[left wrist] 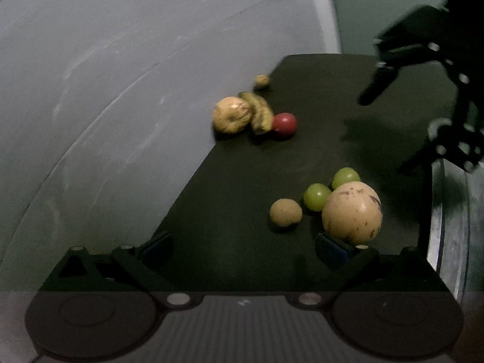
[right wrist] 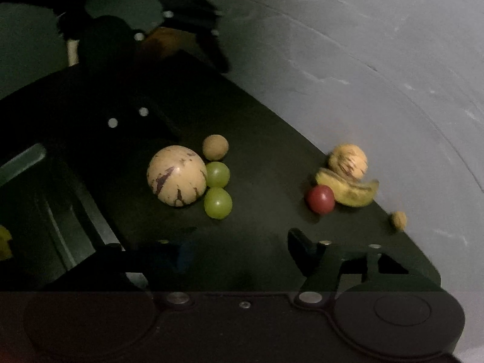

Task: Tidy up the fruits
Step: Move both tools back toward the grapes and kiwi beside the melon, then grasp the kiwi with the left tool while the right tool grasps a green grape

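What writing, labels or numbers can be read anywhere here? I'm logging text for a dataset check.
None can be read.
The fruits, such as the large speckled melon, the green grapes and the red fruit, carry no stickers.
The dark tabletop is unmarked.
A faint pale mark on the left gripper body is too small and blurred to read.

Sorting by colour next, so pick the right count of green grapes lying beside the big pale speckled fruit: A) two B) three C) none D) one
A: two green grapes lie against the big pale speckled fruit, and no other green ones show on the dark mat.
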Action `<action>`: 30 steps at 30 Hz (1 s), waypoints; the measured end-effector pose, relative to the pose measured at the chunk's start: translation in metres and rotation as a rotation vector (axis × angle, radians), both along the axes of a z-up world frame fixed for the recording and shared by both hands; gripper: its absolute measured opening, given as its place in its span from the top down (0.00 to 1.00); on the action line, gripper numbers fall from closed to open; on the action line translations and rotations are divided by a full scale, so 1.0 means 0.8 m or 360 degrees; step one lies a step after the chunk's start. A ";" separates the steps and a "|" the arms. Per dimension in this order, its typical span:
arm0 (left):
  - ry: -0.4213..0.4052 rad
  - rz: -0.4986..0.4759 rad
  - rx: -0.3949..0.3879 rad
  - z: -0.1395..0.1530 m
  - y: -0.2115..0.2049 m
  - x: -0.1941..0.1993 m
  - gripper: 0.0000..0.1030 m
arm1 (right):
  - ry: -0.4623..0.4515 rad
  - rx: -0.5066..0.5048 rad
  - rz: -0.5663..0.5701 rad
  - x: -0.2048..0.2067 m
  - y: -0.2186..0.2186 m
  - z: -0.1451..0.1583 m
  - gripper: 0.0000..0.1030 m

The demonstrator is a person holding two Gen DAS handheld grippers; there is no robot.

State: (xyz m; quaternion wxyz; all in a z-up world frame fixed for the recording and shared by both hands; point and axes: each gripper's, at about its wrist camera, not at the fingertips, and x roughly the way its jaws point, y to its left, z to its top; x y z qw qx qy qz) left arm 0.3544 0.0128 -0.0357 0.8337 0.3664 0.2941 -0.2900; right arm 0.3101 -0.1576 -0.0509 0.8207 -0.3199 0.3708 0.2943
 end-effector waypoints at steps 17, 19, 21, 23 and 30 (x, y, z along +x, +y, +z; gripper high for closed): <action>0.0125 -0.0528 0.0223 -0.026 -0.027 0.034 0.22 | 0.0048 -0.0016 0.0298 0.026 0.017 -0.018 0.63; 0.0127 -0.0545 0.0215 -0.026 -0.029 0.035 0.22 | 0.0050 -0.0007 0.0311 0.029 0.018 -0.018 0.65; 0.0152 -0.0558 0.0207 -0.026 -0.032 0.039 0.26 | 0.0049 -0.0004 0.0329 0.031 0.018 -0.019 0.68; 0.0176 -0.0581 0.0196 -0.026 -0.033 0.042 0.32 | 0.0048 -0.0008 0.0350 0.031 0.019 -0.019 0.70; 0.0273 -0.0635 0.0137 -0.025 -0.033 0.046 0.54 | 0.0052 0.0004 0.0357 0.032 0.017 -0.019 0.75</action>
